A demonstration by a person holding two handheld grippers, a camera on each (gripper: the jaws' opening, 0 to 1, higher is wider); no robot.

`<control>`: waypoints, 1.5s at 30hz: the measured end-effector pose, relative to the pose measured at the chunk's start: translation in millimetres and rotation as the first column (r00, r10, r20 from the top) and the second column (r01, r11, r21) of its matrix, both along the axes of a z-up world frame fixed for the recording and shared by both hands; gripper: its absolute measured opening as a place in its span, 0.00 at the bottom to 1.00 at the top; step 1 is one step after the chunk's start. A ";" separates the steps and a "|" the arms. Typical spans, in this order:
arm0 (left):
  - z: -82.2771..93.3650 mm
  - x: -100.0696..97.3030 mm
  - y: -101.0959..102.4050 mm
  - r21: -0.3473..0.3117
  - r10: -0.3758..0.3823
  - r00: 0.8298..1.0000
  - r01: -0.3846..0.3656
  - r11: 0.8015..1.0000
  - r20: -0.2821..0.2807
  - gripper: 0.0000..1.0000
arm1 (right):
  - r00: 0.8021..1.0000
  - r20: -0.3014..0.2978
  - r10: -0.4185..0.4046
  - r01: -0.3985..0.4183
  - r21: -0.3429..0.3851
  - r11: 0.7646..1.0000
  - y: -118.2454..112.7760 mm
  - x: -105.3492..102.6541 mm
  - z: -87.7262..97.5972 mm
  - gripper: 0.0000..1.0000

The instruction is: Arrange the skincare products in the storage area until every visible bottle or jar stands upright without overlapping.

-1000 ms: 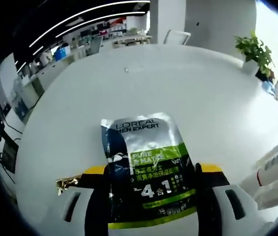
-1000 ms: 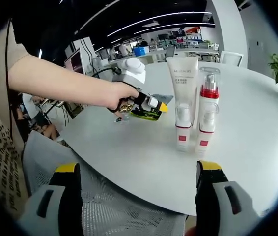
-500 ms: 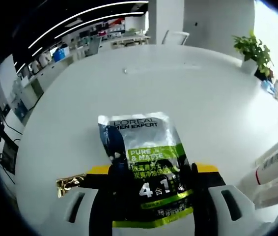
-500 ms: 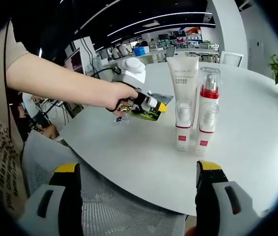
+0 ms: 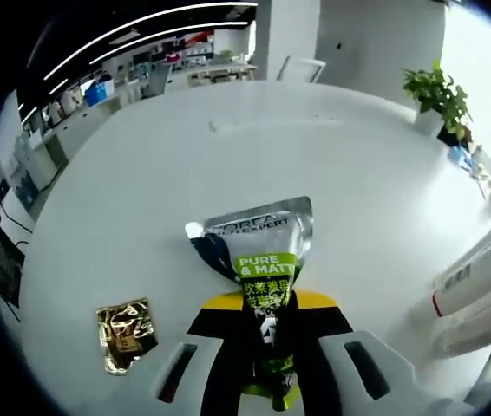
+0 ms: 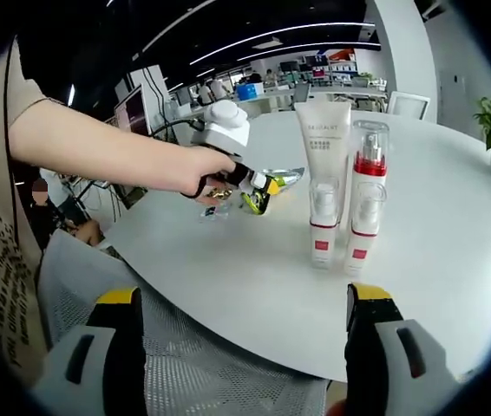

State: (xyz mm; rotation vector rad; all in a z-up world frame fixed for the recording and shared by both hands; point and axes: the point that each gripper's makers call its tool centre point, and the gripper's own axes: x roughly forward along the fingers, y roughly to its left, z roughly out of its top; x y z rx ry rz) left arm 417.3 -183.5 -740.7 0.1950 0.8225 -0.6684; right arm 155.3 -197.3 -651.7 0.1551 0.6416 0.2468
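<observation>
The silver-green sachet (image 5: 261, 260) is pinched at its near end between the closed jaws of the left gripper (image 5: 265, 322), lifted off the white table (image 5: 315, 165). A gold sachet (image 5: 126, 323) lies flat to the left. The right gripper (image 6: 241, 299) is held wide apart, holding nothing, near the table edge; a white tube (image 6: 322, 165) and pump bottles (image 6: 367, 186) stand upright beyond it.
</observation>
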 end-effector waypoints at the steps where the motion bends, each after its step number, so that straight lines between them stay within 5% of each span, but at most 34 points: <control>1: 3.7 -2.0 2.6 -0.013 0.005 1.000 -0.005 1.000 -0.004 0.14 | 1.000 0.001 0.002 -0.002 0.000 1.000 0.3 0.0 0.1 0.98; 8: 24.9 -14.4 13.0 -0.072 0.012 1.000 -0.012 0.997 -0.004 0.15 | 1.000 0.015 0.008 -0.008 0.012 1.000 2.1 0.6 2.5 0.98; 27: 94.7 -86.7 37.3 -0.262 -0.019 0.999 0.026 0.965 0.028 0.15 | 0.998 0.063 0.019 -0.023 0.069 0.997 6.6 2.2 11.1 0.97; 37: 129.5 -129.5 47.2 -0.291 -0.098 0.990 0.124 0.949 0.103 0.15 | 0.996 0.085 0.019 -0.031 0.136 0.990 10.4 4.1 18.9 0.95; 45: 142.0 -154.8 56.5 -0.291 -0.149 0.978 0.186 0.938 0.143 0.15 | 0.987 0.156 0.031 -0.054 0.144 0.988 16.1 8.3 45.7 0.75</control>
